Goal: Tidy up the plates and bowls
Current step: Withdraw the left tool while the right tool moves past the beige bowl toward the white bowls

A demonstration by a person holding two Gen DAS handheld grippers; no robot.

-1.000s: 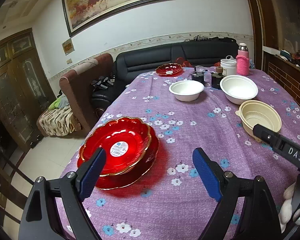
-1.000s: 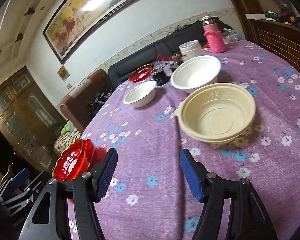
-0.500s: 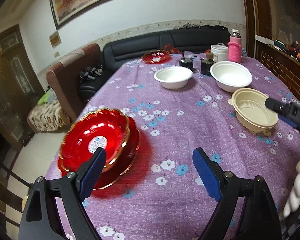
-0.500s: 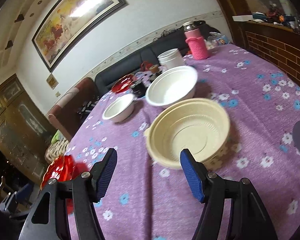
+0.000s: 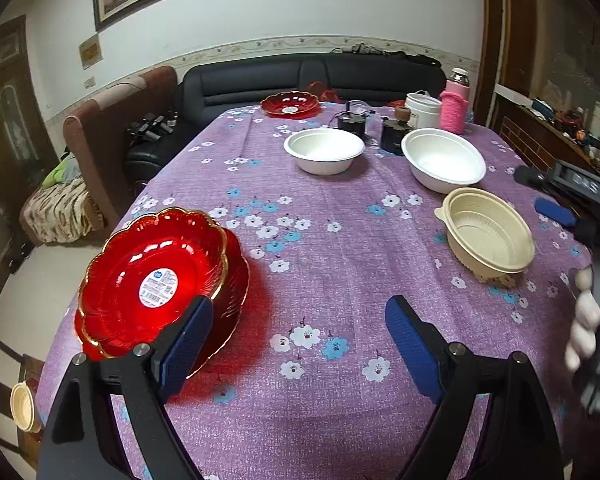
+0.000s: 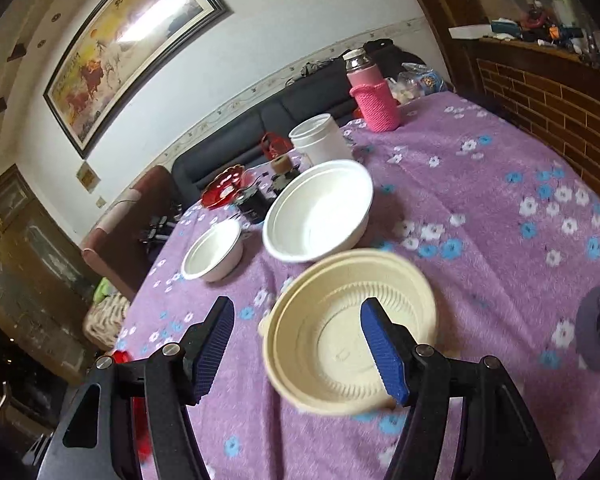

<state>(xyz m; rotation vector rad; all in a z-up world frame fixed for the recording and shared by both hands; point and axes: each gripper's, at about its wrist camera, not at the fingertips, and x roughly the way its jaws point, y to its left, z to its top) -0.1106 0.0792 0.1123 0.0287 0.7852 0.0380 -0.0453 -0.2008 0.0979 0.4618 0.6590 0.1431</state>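
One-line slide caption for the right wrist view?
Open right gripper nears the cream bowl, two white bowls beyond on a purple floral tablecloth.

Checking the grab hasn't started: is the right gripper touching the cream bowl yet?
Apart. In the left wrist view the right gripper hangs off the cream bowl, with purple tablecloth showing between its blue pad and the rim.

Each gripper is built from two black angular arms, and blue ribbed pads are fitted on the inner faces of the fingers [image 5: 188, 344]. A silver screw is set at each joint. The left gripper [image 5: 298, 340] and right gripper [image 6: 296, 344] are made alike. On the right gripper's black body, white letters, possibly "DAS", are printed. Beside those letters, a hand [image 5: 590, 324] is seen, seemingly in a white glove.
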